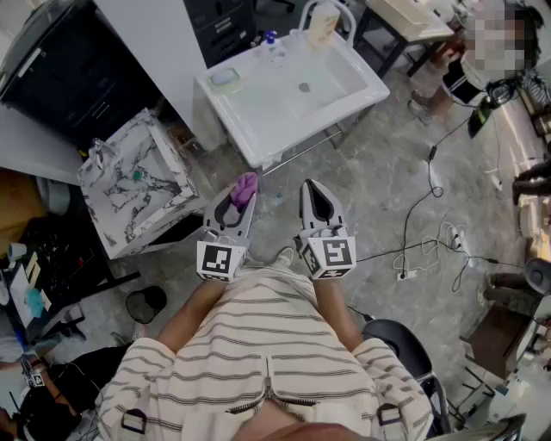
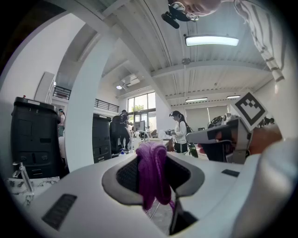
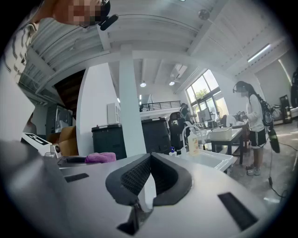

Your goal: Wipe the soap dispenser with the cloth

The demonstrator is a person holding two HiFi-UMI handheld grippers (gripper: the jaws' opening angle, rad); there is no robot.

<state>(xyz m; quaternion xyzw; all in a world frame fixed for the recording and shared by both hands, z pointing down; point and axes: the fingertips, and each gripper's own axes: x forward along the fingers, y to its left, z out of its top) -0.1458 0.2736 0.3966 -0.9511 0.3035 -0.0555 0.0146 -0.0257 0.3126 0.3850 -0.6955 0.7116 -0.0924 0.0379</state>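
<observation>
A pale yellow soap dispenser (image 1: 323, 26) stands at the back edge of a white sink (image 1: 258, 121), well ahead of both grippers. The right gripper view shows the soap dispenser (image 3: 193, 142) upright on the sink (image 3: 212, 160). My left gripper (image 1: 240, 198) is shut on a purple cloth (image 1: 246, 187), which hangs folded between its pads (image 2: 125, 174); in the left gripper view the cloth (image 2: 151, 174) fills the gap. My right gripper (image 1: 315, 188) is held beside it, about level, shut with nothing in it (image 3: 150, 161). The cloth (image 3: 100, 157) also shows at the left of the right gripper view.
A small blue-capped bottle (image 1: 269, 40) and a soap dish (image 1: 225, 77) sit on the sink. A marble-patterned box (image 1: 138, 185) stands left of me, a black cabinet (image 1: 60, 69) behind it. Cables (image 1: 422, 254) trail over the floor at right. A person (image 3: 253, 125) stands by a far table.
</observation>
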